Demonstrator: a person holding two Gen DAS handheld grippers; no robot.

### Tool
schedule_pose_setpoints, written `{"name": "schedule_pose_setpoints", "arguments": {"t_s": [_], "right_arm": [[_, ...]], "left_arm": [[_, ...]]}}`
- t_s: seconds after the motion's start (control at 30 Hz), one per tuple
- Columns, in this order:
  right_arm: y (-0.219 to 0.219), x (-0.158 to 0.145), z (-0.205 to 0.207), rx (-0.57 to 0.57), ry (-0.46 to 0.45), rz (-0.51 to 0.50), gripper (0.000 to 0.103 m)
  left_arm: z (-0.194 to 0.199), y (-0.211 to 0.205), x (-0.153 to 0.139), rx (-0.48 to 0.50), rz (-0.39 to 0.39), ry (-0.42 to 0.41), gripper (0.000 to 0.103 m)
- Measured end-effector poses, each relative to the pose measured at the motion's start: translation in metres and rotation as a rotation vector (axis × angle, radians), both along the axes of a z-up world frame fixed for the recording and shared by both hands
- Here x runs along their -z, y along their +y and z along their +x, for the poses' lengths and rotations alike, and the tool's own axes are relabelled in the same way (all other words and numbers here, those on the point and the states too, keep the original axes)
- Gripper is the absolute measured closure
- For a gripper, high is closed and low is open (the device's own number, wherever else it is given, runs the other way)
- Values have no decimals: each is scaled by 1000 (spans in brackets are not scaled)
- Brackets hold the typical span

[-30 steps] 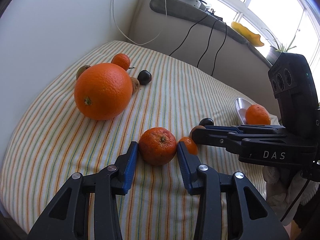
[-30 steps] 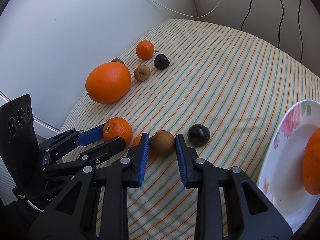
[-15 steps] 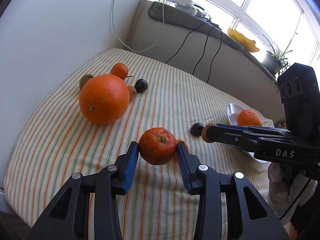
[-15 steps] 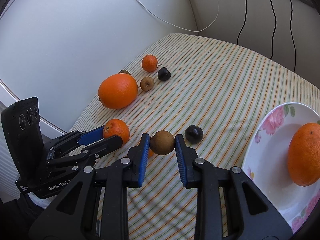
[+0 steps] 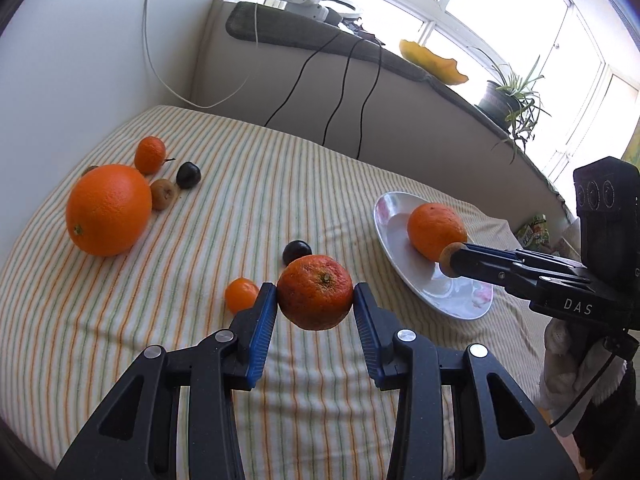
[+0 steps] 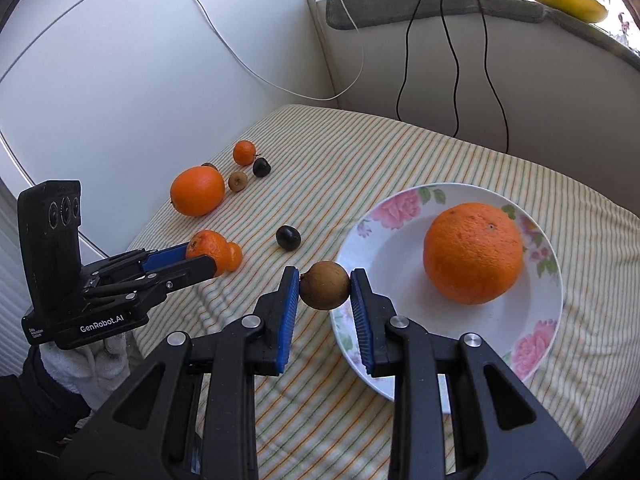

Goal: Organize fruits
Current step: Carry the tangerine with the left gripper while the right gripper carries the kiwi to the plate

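My left gripper (image 5: 315,300) is shut on a tangerine (image 5: 315,291) and holds it above the striped cloth; it also shows in the right wrist view (image 6: 204,249). My right gripper (image 6: 325,292) is shut on a small brown fruit (image 6: 324,290), held over the near rim of the floral plate (image 6: 532,344). A large orange (image 6: 473,252) lies on the plate. A dark plum (image 6: 288,237) and a small kumquat (image 5: 240,293) lie on the cloth between the grippers.
At the far left lie a big orange (image 5: 108,209), a small tangerine (image 5: 149,154), a brown fruit (image 5: 163,193) and a dark plum (image 5: 188,174). Cables (image 5: 344,92) hang down the back wall. The cloth-covered table (image 5: 280,168) meets walls left and behind.
Both grippers have lifted their fruits off the cloth and moved right toward the plate. The kumquat and plum stay on the cloth.
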State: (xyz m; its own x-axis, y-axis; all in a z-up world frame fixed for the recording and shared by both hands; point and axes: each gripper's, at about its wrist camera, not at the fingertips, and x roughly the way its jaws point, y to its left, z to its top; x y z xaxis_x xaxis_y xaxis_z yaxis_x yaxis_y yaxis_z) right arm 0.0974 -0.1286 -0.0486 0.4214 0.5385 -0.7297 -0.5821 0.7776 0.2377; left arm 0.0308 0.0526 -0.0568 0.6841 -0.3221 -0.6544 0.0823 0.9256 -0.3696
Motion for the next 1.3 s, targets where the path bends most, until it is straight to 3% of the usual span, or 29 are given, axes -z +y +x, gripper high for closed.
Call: {"name": "schedule_pose_setpoints", "arguments": {"t_s": [0.63,1.3], "right_arm": [[-71,21,14,132,6,-29,75],[-90,33,23,166,9,-24,75]], "left_arm": [[30,-97,-7,176,35,-13,65],[37,-126,2,227,60,10,65]]}}
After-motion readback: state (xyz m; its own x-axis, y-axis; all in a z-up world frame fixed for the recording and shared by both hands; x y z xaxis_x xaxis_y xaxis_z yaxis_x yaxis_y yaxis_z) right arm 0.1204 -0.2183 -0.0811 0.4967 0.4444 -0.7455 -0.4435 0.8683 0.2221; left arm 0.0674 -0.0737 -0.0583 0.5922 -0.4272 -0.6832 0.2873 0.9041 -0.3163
